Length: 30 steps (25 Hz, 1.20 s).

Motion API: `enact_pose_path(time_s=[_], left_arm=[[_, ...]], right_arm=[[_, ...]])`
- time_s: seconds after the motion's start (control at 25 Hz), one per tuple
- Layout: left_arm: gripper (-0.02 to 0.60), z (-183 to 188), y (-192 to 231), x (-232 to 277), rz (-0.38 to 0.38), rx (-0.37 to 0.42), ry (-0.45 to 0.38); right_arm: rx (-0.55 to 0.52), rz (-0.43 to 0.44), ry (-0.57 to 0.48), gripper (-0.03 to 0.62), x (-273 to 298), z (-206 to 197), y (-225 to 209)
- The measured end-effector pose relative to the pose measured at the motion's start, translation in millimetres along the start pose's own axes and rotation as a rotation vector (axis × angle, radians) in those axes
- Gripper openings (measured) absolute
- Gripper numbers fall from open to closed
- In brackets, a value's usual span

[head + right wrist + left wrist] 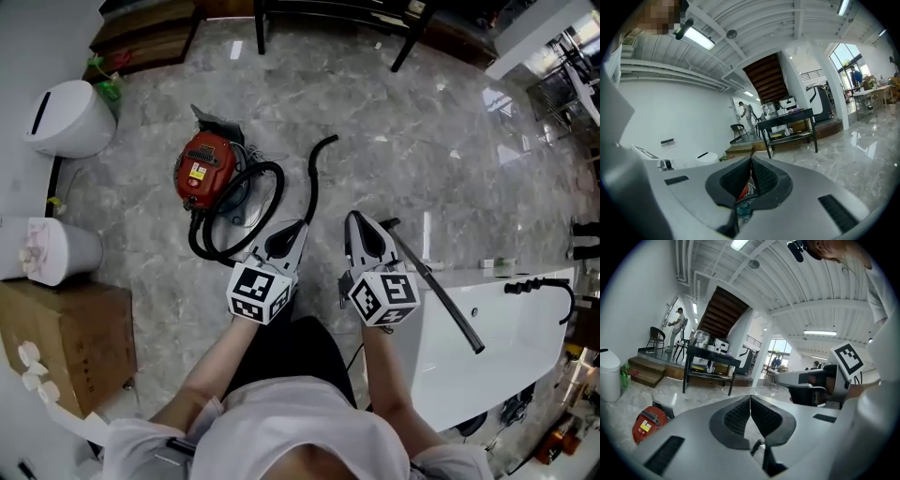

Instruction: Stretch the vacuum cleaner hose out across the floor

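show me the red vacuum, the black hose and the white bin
red vacuum (pixel 204 169), head view, its top shell
black hose (pixel 312 184), head view, the loose end's curve
white bin (pixel 70 120), head view, its lid

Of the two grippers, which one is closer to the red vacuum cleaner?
The left gripper: its tip is right by the black hose leading to the vacuum cleaner. The right gripper is farther off, beside the white bathtub.

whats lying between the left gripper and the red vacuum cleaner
The coiled black hose lies on the floor between the left gripper and the red vacuum cleaner. The head view shows it.
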<state>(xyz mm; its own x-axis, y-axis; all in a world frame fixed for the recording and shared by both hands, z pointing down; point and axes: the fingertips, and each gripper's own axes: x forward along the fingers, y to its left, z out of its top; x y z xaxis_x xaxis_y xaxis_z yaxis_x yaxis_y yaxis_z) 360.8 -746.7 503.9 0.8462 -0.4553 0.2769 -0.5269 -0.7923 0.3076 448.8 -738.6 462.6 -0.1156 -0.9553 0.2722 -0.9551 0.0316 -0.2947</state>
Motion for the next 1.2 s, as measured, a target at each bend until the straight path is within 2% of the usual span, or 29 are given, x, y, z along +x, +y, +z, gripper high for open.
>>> enact_pose_path(time_s=[0.16, 0.36, 0.56, 0.88, 1.2], left_arm=[[0.008, -5.1, 0.3, 24.8, -0.020, 0.011, 0.031], [0.008, -2.3, 3.3, 59.5, 0.005, 0.003, 0.043], [0.008, -2.6, 5.5, 92.4, 0.007, 0.019, 0.059], [0.008, -68.1, 41.1, 142.3, 0.017, 0.009, 0.095], [0.008, -163.1, 101.9, 194.2, 0.054, 0.014, 0.107]], right_arm=[[-0.020, 0.040, 0.018, 0.012, 19.6, 7.5, -27.9], [-0.021, 0.063, 0.025, 0.012, 40.7, 24.2, -59.9], [-0.001, 0.088, 0.042, 0.012, 63.6, 19.0, -85.2], [0.029, 0.059, 0.062, 0.012, 123.7, -43.5, -148.9], [0.032, 0.089, 0.088, 0.012, 197.0, -142.4, -198.5]])
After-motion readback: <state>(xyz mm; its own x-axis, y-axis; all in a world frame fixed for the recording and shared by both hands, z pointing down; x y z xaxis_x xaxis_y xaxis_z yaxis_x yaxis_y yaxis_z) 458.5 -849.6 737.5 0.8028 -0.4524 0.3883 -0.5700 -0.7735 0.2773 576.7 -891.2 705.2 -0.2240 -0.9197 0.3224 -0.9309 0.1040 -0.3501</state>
